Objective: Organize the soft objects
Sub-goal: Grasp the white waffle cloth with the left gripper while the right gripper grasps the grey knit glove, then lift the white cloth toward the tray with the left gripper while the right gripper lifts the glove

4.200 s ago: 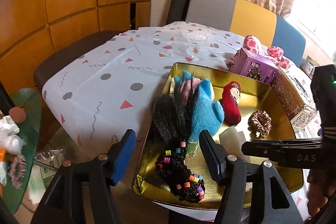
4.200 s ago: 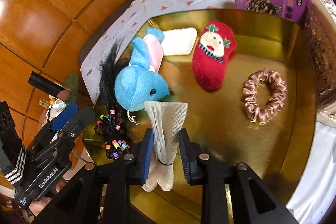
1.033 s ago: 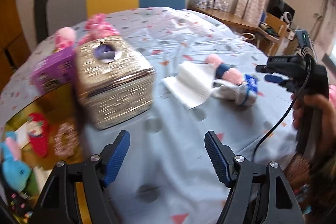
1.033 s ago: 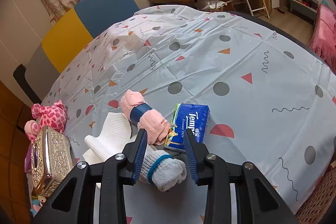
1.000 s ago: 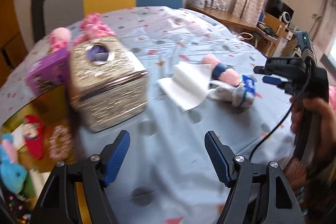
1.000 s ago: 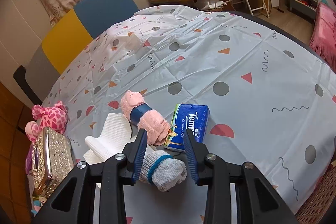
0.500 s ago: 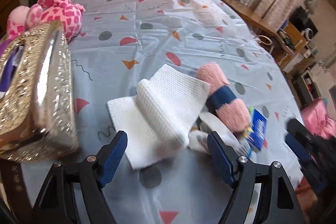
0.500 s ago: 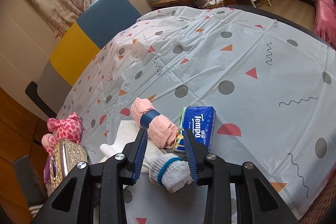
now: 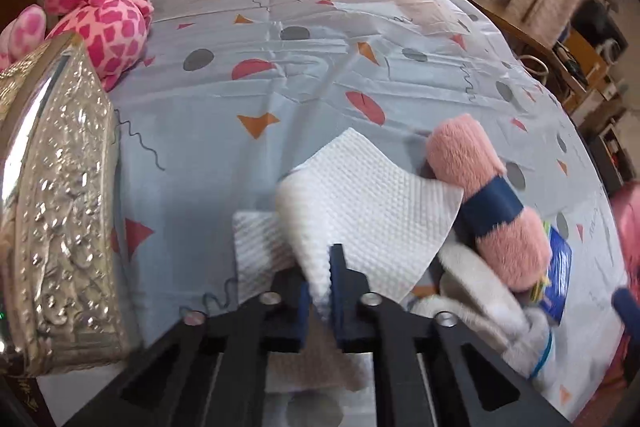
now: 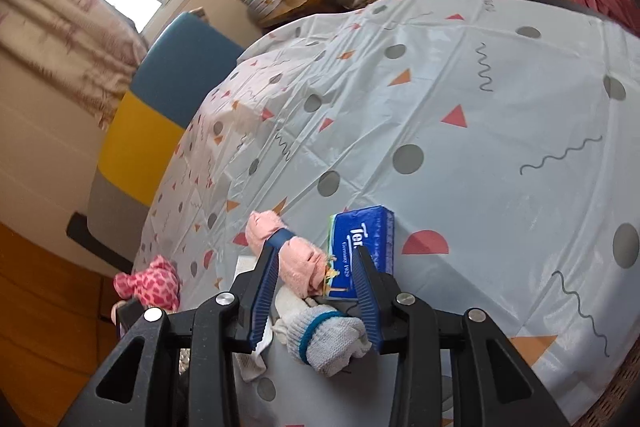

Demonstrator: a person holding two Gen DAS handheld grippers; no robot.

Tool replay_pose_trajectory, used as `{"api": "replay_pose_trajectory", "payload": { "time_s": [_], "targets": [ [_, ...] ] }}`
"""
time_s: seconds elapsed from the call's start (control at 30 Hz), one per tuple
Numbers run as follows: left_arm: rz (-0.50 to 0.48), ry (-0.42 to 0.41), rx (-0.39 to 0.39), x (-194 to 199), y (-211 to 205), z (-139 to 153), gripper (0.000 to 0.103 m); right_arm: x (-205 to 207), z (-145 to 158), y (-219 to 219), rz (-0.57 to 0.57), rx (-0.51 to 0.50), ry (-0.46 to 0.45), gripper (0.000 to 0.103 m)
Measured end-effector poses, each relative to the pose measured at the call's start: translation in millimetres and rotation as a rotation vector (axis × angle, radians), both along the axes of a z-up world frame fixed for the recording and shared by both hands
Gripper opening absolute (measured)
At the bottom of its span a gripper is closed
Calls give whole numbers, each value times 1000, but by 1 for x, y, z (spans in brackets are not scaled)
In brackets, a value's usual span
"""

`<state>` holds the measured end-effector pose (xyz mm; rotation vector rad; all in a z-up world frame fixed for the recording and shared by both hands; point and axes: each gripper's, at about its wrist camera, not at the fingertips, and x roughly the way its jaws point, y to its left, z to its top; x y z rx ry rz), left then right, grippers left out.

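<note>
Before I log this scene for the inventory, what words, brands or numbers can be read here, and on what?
"Te...": white brand lettering on the blue tissue pack, the rest hidden behind the right gripper.
A smaller white line beneath it: too small to read surely.
In the left wrist view the tissue pack is blurred; nothing readable.
Silver embossed box: pattern only, no text.

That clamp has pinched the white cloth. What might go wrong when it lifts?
The left gripper, whose jaws have just closed, pinches only one fold of the white cloth; it may slip or unfold. The cloth's far edge touches the pink roll, which could be dragged. The right gripper is open over the grey sock, crowding the lift.
</note>
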<state>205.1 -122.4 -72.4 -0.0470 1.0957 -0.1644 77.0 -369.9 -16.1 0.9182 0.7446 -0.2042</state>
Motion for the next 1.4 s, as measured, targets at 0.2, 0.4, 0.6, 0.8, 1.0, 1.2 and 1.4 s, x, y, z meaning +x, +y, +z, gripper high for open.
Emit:
{"api": "replay_pose_trajectory", "payload": {
  "time_s": [0.2, 0.4, 0.6, 0.8, 1.0, 1.2, 1.4],
  "targets": [
    [-144, -41, 52, -49, 4, 5, 5, 2, -5, 1, 6, 12, 24, 38],
    [-287, -16, 53, -111, 21, 5, 5, 19, -11, 25, 150, -32, 83, 38],
    [-313, -23, 44, -145, 58, 7, 5, 36, -15, 58, 309, -163, 173, 41],
    [-253, -23, -20, -153, 89, 6, 5, 40, -24, 65, 306, -276, 280, 52],
    [-215, -23, -61, -157, 93, 3, 5, 38, -34, 52, 283, -182, 305, 66],
    [-227, -64, -62, -163, 97, 1, 5, 44, -39, 77, 404, -143, 308, 66],
    [-225, -48, -60, -145, 85, 10, 4, 53, -50, 107, 573, -144, 347, 57]
  ]
}}
